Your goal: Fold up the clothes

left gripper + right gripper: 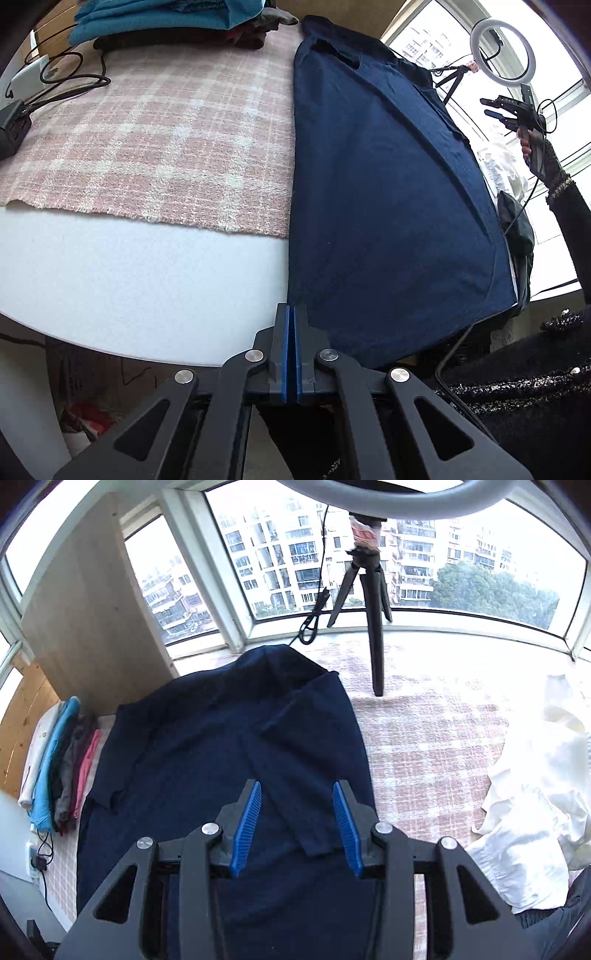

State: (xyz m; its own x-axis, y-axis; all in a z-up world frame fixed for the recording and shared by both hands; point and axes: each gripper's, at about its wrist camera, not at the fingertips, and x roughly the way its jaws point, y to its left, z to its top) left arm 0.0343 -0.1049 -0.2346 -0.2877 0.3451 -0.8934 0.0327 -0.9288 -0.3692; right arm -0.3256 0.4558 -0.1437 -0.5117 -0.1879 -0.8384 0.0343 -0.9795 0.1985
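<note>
A navy garment (pixel 388 206) lies spread on a pink plaid cloth (pixel 155 147) that covers part of a white table (pixel 129 280); in the left wrist view it fills the frame from centre out toward three o'clock, its near hem hanging over the table edge at about five o'clock. The left gripper (pixel 293 314) sits at six o'clock with its blue pads pressed together at the garment's near left corner; whether any fabric is caught between them cannot be told. At two o'clock, well apart from the garment and raised in the air, a hand (pixel 526 142) holds the right gripper (pixel 493 107) in front of a ring light (pixel 503 53). In the right wrist view that gripper (pixel 297 794) has its jaws parted, nothing between them, with the garment (pixel 207 738) below and a folded sleeve running toward twelve o'clock. A stack of folded clothes (pixel 59 764) stands at nine o'clock, a white garment (pixel 535 794) lies at three o'clock, and a tripod (pixel 373 602) rises at one o'clock.
</note>
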